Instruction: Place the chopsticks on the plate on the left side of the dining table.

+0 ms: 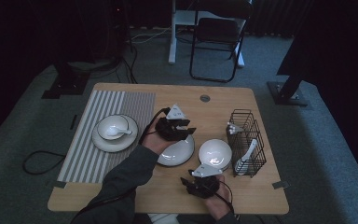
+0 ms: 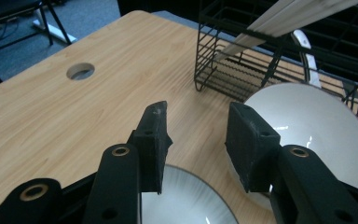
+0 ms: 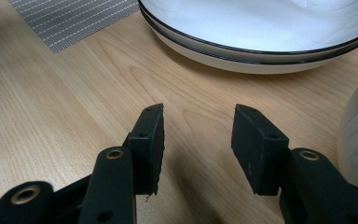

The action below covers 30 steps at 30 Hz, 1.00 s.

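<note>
**Two open grippers over a table set with white crockery**

Grey carpet surrounds a light wooden table [image 1: 121, 186] in a dim room, with a black folding chair [image 1: 216, 37] beyond its far edge. On the table's left part lies a grey-and-white striped placemat [image 1: 86, 158]; on it stands a white round plate with a dark rim [image 1: 105, 143], which carries a small white bowl [image 1: 108, 124] holding a white ceramic spoon [image 1: 123, 132]. Near the table's middle sits a second white plate with a dark rim [image 1: 179, 151]. Just beside it, to the right, stands an empty white round bowl [image 1: 214, 153]. At the right edge stands a black wire basket [image 1: 256, 140], just beside the empty bowl; it holds a white ceramic spoon leaning against its near end [image 1: 247, 156] and pale chopsticks [image 2: 284, 21] propped across its rim.

The left gripper [image 1: 186, 125] hovers above the far edge of the middle plate, its jaws set apart with nothing between them; its own view looks across the plate toward the empty bowl and the basket. The right gripper [image 1: 186, 179] is low over the bare wood at the near edge, just before the empty bowl, jaws likewise apart and gripping nothing.
</note>
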Each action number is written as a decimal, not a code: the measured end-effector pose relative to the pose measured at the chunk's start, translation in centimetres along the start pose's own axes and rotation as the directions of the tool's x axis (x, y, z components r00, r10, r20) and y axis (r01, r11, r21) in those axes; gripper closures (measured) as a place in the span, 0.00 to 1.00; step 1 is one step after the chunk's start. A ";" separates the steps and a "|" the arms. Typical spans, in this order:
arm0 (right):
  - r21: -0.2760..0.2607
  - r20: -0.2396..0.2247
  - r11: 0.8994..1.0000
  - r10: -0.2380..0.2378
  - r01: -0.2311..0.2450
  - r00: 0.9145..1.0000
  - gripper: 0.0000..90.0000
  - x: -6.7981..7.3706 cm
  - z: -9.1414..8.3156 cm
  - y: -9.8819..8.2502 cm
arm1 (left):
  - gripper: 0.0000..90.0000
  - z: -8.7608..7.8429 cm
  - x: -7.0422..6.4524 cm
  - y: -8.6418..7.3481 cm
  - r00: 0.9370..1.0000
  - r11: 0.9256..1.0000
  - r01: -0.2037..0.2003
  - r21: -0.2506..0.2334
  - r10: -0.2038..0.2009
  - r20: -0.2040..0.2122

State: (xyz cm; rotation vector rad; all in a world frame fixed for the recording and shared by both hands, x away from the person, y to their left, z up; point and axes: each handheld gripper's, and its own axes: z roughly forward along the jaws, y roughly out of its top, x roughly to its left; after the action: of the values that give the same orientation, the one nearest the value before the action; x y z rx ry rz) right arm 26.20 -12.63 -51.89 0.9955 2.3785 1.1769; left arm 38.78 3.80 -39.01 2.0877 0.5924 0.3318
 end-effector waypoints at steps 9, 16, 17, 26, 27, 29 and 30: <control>0.000 0.001 1.000 0.010 -0.010 1.000 0.59 0.0 0.1 -0.1 | 0.66 1.1 -1.0 1.7 0.999 0.999 -0.048 -0.008 0.048 0.020; 0.002 0.000 1.000 0.012 -0.012 1.000 0.59 0.0 0.2 -0.2 | 0.66 1.8 -1.7 2.9 0.997 0.997 -0.074 -0.016 0.074 0.029; 0.002 0.001 1.000 0.010 -0.010 1.000 0.59 0.0 0.2 -0.2 | 0.66 1.9 -1.8 3.1 0.997 0.997 -0.075 -0.018 0.076 0.032; 0.005 0.001 1.000 0.010 -0.010 1.000 0.59 -0.1 0.3 -0.3 | 0.67 2.6 -2.4 4.0 0.995 0.997 -0.079 -0.028 0.080 0.054; 0.006 0.001 1.000 0.009 -0.009 1.000 0.59 -0.1 0.3 -0.3 | 0.67 2.7 -2.6 4.1 0.995 0.996 -0.081 -0.029 0.083 0.056; 0.006 0.001 1.000 0.010 -0.010 1.000 0.59 -0.1 0.3 -0.3 | 0.67 2.8 -2.7 4.2 0.995 0.996 -0.083 -0.030 0.085 0.059; 0.007 0.001 1.000 0.012 -0.012 1.000 0.59 -0.1 0.3 -0.3 | 0.67 3.1 -2.9 4.4 0.994 0.996 -0.086 -0.033 0.088 0.065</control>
State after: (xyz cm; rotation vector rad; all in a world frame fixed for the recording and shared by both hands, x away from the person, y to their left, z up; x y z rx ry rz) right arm 26.30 -12.66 -52.31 1.0139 2.3808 1.1735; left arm 38.90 -1.97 -37.05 2.0912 0.4548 0.3175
